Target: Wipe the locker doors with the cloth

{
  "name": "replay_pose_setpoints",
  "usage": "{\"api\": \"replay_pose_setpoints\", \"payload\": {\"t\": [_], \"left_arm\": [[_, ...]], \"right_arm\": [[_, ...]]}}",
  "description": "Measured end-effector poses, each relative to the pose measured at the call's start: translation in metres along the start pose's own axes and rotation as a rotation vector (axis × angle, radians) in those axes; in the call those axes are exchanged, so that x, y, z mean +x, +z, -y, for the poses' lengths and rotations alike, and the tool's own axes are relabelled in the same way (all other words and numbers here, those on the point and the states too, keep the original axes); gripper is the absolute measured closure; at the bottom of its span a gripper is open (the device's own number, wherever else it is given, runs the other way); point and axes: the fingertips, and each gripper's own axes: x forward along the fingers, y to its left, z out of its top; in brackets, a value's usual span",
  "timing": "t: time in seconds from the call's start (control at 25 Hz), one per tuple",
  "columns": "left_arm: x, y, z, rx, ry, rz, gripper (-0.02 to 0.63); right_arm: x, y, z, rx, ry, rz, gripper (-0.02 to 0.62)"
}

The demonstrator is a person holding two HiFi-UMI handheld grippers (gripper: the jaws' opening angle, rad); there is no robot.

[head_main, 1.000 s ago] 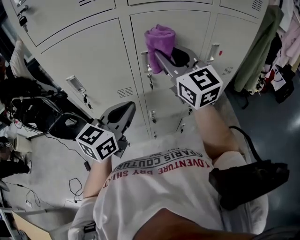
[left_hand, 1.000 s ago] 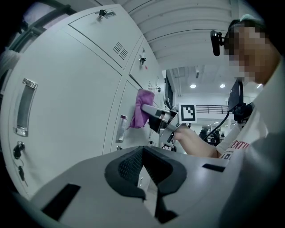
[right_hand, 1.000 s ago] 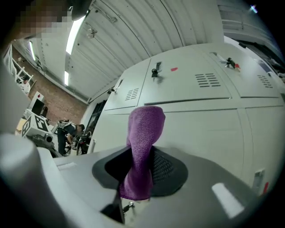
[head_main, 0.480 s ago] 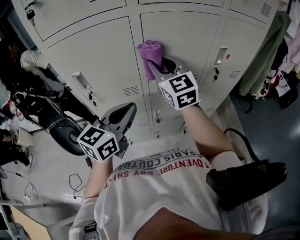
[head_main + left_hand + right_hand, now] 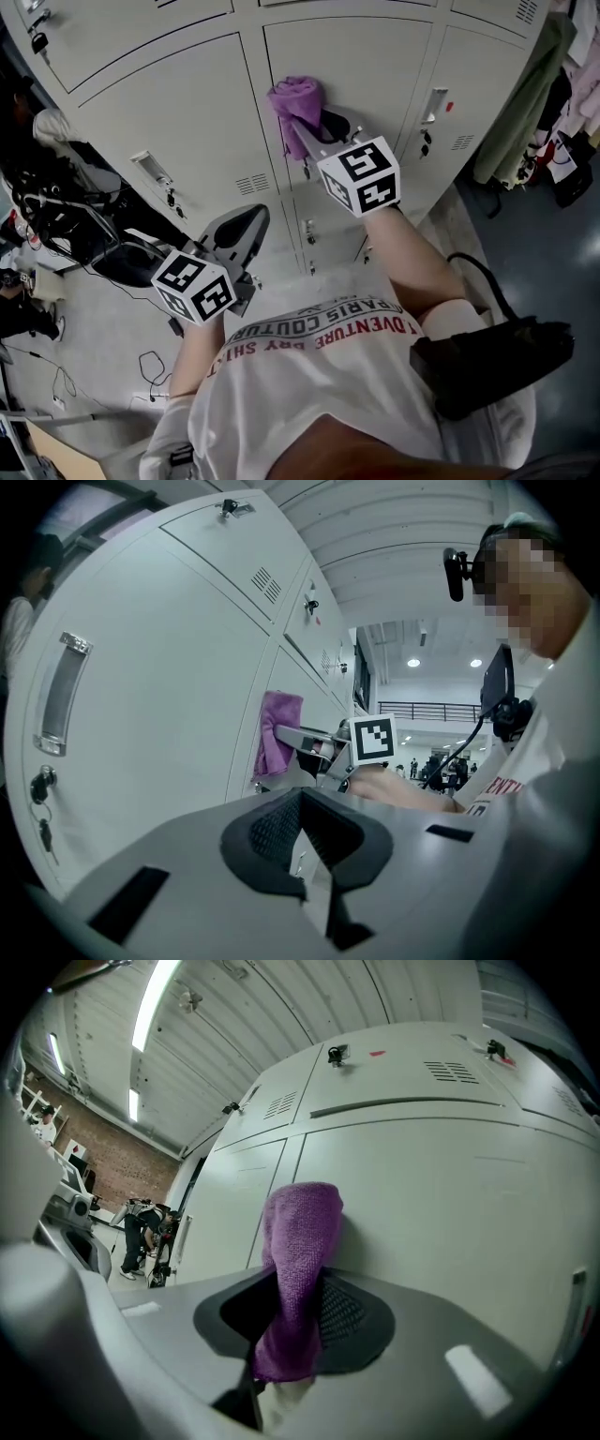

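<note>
Purple terry cloth (image 5: 298, 1241) on locker door (image 5: 450, 1204)

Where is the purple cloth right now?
In the head view, the purple cloth sits top centre, pinched in the right tool and pressed against the middle locker door, near its left edge.

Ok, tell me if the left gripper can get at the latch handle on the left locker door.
Probably yes: the left gripper holds nothing, and no object stands between it and the handle off to its side.

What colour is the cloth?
Purple; the cloth shows best in the right gripper view.
</note>
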Motion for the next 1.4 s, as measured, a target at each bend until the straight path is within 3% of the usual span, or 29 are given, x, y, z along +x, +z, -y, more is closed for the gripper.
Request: {"api": "replay_pose_setpoints", "payload": {"t": [0.28,0.92,1.24,1.4], "left_arm": [[0.024,-0.005,0.002,-0.009,-0.047,-0.01,0.606],[0.057,-0.015,0.02,-0.009,-0.121,-0.065,0.606],[0.053,-0.015,0.018,-0.011,-0.113,-0.072,0.606],[0.046,-0.015,0.015,-0.017,-0.098,-0.068,0.606]], "right_arm": [[-0.021,-0.013,0.044,0.032,-0.065,-0.008,0.502],[-0.112,-0.05,0.178,0.071,-0.399,-0.06,0.503],[-0.114,-0.05,0.181,0.096,-0.396,-0.038,0.503],[-0.114,-0.031,0.155,0.062,-0.35,0.019,0.503]]}}
